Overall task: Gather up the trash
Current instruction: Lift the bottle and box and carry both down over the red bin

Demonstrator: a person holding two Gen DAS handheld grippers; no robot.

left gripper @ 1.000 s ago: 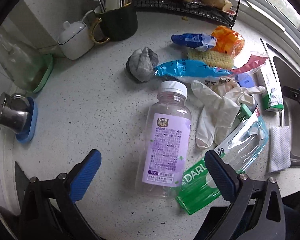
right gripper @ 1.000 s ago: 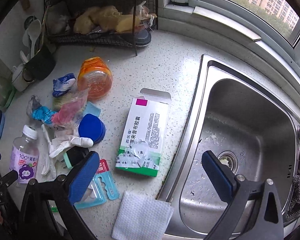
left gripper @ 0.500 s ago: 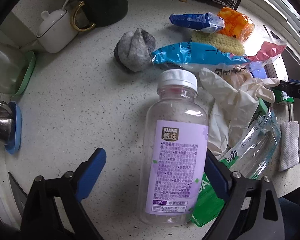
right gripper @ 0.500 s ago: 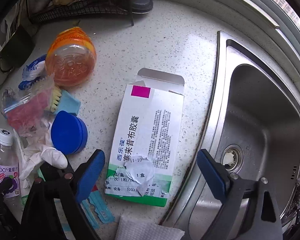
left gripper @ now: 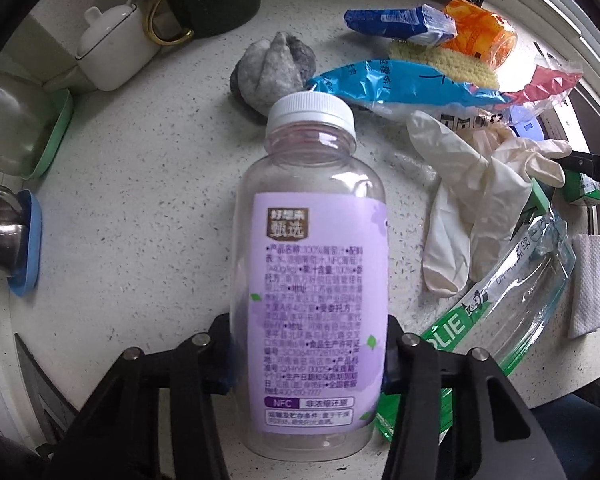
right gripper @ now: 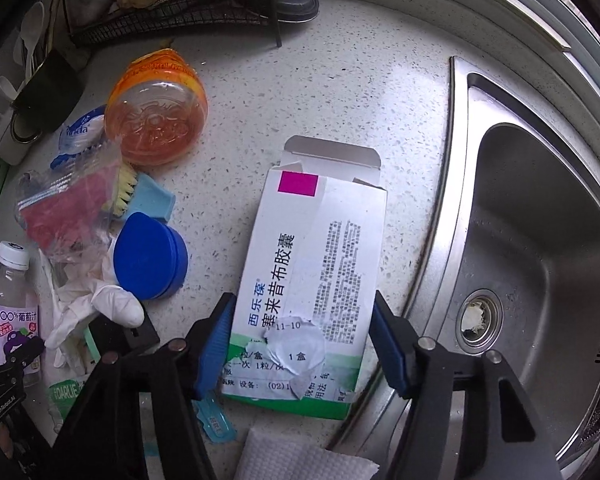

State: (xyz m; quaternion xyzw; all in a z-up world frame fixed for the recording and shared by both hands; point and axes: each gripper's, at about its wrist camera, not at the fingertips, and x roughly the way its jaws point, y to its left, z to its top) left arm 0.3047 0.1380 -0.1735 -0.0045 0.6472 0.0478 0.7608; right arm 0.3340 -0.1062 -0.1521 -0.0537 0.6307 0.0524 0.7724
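On the left, the left gripper (left gripper: 306, 354) is closed against the sides of an empty plastic bottle (left gripper: 310, 264), which lies on the speckled counter (left gripper: 148, 208) with its white cap pointing away; both pads are pressed to the label, so the bottle is judged to be gripped and ready to be lifted. Just to its right, other trash is seen: white gloves (left gripper: 476, 196), a clear toothpaste wrapper (left gripper: 512, 300), a blue packet (left gripper: 400, 88) and an orange jar (left gripper: 484, 36).

Further right, the right gripper (right gripper: 302, 346) is held partly open astride the near end of a medicine box (right gripper: 312, 276), which lies flat beside the sink (right gripper: 540, 240). Its left pad appears to touch the box edge, while a narrow gap is left at the right pad, so that grasp is judged unfinished. A little more closing is called for next, then a lift of both items toward a bin.

No bin is visible in either view. The bottle's base and the box's near corner are partly hidden by the fingers, and whether the box holds anything cannot be told.
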